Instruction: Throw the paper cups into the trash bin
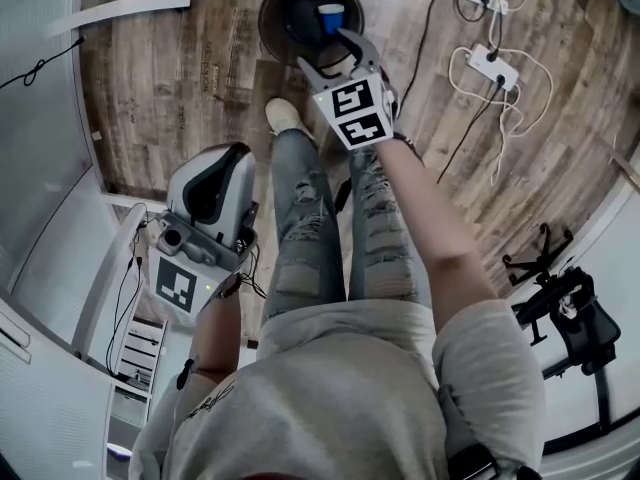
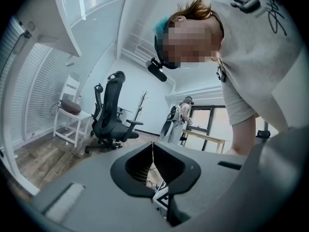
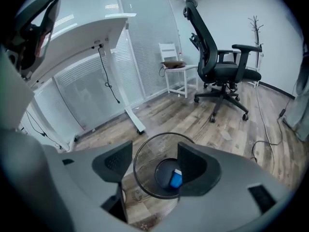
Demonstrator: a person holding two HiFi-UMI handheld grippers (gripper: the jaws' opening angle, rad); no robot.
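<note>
Both empty: right tongs [image 3: 154, 164] wide above the trash bin [image 1: 263, 20] rim, left tongs [image 2: 153, 159] closed.

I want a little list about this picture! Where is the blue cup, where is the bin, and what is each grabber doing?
blue cup: inside the trash bin, down at the bottom
trash bin: round and dark, standing on the wooden floor by the person's feet
right gripper: jaws apart, nothing between them, held above the bin
left gripper: jaws together, nothing between them, low at the person's left side
office chair: black, on the floor farther back
</note>
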